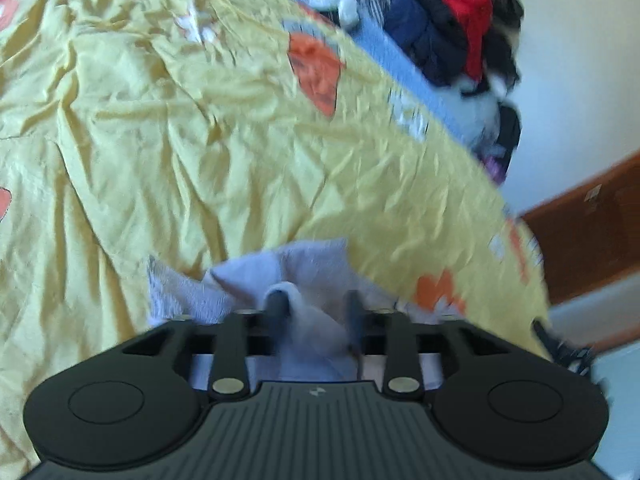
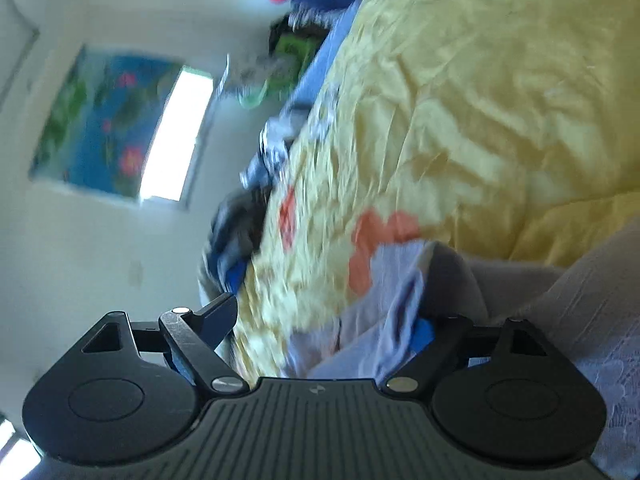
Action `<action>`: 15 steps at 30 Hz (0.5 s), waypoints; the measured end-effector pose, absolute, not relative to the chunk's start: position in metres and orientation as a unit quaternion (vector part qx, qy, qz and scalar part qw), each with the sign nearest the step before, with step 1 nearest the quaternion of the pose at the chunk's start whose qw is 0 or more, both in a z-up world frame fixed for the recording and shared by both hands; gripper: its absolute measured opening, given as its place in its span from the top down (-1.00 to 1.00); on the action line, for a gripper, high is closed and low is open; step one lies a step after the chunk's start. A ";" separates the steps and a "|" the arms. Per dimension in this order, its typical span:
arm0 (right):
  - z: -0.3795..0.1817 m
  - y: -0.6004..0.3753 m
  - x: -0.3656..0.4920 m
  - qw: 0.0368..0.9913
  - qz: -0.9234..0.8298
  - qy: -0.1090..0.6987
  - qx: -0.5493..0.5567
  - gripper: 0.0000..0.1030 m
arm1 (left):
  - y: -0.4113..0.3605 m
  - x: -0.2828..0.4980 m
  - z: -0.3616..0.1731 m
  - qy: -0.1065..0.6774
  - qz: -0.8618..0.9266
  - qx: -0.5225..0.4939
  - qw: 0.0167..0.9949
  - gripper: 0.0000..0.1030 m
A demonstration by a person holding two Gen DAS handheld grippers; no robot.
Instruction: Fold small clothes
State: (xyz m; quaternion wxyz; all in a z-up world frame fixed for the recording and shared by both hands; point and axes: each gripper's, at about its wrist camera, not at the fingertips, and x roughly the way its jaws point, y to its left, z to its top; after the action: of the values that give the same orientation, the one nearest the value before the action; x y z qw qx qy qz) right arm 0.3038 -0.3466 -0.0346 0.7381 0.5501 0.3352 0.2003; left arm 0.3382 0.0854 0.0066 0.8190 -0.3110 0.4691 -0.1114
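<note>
A small pale lavender garment lies crumpled on the yellow bedspread. My left gripper has its fingers close together with a fold of this garment pinched between them. In the right wrist view the same lavender garment lies between the wide-apart fingers of my right gripper, which is open; the cloth drapes over the right finger. Both views are blurred by motion.
A pile of clothes, red, navy and black, lies at the far edge of the bed against the white wall. A wooden bed frame shows at right. In the right wrist view a flowered curtain and window are on the wall.
</note>
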 end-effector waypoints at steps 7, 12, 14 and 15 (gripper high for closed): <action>-0.048 -0.351 0.301 0.721 0.183 0.293 0.600 -0.67 | 0.102 0.317 0.033 0.387 -0.053 -0.281 0.877 -0.66; -0.035 -0.348 0.306 0.776 0.167 0.256 0.552 -0.72 | 0.080 0.302 0.045 0.376 -0.042 -0.174 0.909 -0.66; -0.028 -0.346 0.308 0.797 0.158 0.262 0.521 -0.72 | 0.067 0.296 0.046 0.371 -0.035 -0.114 0.921 -0.66; -0.023 -0.342 0.309 0.806 0.164 0.270 0.501 -0.72 | 0.057 0.291 0.045 0.366 -0.032 -0.079 0.927 -0.66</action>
State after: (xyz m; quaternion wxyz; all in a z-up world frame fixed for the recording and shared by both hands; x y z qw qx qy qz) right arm 0.3094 -0.3416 -0.0226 0.8058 0.5008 0.2700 0.1641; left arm 0.2912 0.0574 0.0452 0.9266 -0.0794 0.3661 -0.0321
